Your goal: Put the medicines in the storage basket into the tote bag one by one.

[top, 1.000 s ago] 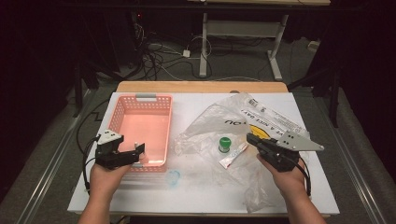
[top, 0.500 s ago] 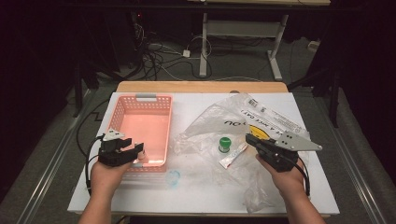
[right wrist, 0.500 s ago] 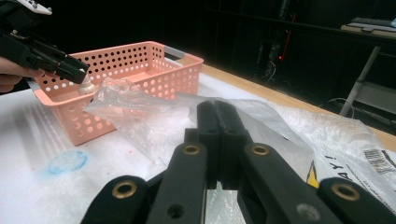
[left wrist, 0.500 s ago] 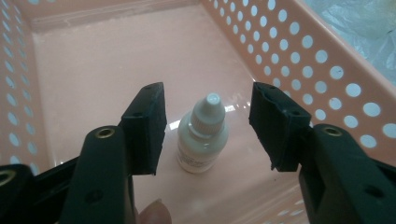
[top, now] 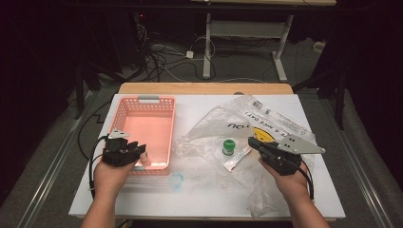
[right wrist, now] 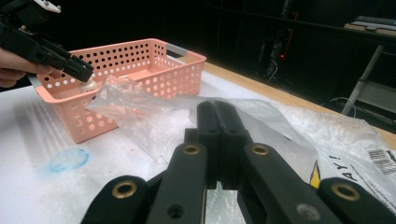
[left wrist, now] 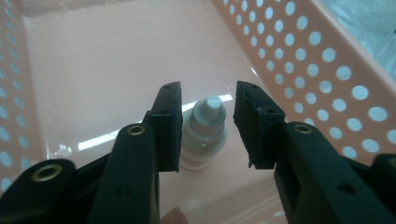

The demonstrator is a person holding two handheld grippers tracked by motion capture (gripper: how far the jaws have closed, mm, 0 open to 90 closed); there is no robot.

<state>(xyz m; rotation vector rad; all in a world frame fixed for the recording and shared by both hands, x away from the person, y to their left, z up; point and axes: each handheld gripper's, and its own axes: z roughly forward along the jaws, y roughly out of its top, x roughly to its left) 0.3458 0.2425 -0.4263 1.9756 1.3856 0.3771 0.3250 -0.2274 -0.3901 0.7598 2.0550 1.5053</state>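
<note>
Small white bottle goes into the pink basket; the other things wait on the plastic bag.

The left claw [left wrist: 205,128] hangs inside the basket [top: 142,100]; its jaws have just been closing and stand part-open either side of the small white bottle [left wrist: 204,133] on the basket floor, pads apparently clear. Nothing else lies in there. The right claw [right wrist: 215,140], shut and empty, rests over the bag [top: 266,118]. The green-capped bottle [top: 228,147] and sachet [top: 236,159] seemingly remain to be moved.
</note>
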